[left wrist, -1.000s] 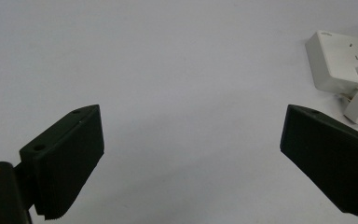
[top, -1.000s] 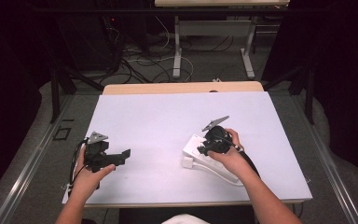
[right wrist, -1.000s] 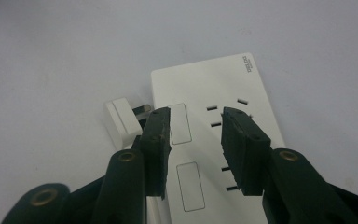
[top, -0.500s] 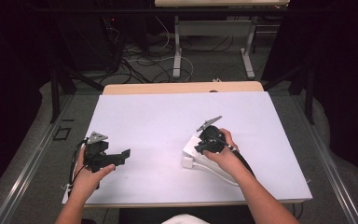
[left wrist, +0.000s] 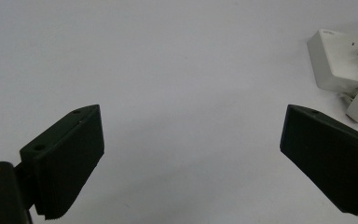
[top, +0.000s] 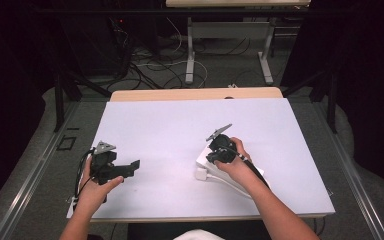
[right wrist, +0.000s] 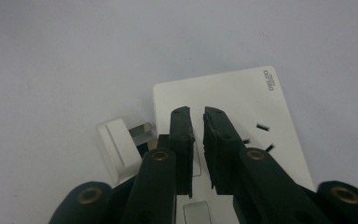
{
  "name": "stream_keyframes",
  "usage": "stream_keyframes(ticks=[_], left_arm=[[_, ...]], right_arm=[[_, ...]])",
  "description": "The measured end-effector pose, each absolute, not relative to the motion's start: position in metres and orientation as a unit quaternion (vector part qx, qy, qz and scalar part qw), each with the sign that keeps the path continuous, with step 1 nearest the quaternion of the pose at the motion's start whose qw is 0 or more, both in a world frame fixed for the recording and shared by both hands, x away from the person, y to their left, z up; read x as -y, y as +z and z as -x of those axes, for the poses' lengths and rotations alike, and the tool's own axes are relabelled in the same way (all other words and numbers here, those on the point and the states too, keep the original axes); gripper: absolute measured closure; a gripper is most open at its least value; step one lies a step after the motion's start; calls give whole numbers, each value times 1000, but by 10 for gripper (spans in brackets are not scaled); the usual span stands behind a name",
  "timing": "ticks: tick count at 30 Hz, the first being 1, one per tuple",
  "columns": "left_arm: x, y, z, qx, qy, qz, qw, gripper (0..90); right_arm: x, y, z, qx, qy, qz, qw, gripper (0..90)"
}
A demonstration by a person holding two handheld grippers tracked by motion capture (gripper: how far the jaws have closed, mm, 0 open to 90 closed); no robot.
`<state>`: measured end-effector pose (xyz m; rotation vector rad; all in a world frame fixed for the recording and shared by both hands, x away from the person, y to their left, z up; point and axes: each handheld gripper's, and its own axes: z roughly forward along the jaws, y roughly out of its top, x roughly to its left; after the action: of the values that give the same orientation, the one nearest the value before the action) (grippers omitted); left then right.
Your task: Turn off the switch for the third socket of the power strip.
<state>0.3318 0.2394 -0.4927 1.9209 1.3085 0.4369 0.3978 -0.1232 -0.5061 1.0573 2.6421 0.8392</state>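
Grippers over a white table point(top: 180, 125): left gripper point(left wrist: 191, 158) spread wide, holding nothing; right gripper point(right wrist: 196, 140) nearly closed above a white power strip point(right wrist: 242, 98), a white plug point(right wrist: 121, 149) beside it.

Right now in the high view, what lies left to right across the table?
Left gripper → white plug → right gripper, over the white socket strip.

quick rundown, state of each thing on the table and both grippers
left gripper: open wide, holding nothing, over bare table
right gripper: fingers nearly together over the power strip, nothing visibly held
power strip: lying flat, sockets facing up
white plug: loose on the table beside the strip, prongs showing
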Motion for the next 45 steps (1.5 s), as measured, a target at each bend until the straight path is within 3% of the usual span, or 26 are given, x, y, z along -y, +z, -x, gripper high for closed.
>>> stream_keyframes(ticks=[10,45], left_arm=[[-240,-493,-332,-512,170,-752,379,62],[-240,-493,-332,-510,171,-753,379,62]], right_arm=[[118,-510,-400,-890,273,-354,83,891],[110,-514,-400,-897,264,-344,84,900]])
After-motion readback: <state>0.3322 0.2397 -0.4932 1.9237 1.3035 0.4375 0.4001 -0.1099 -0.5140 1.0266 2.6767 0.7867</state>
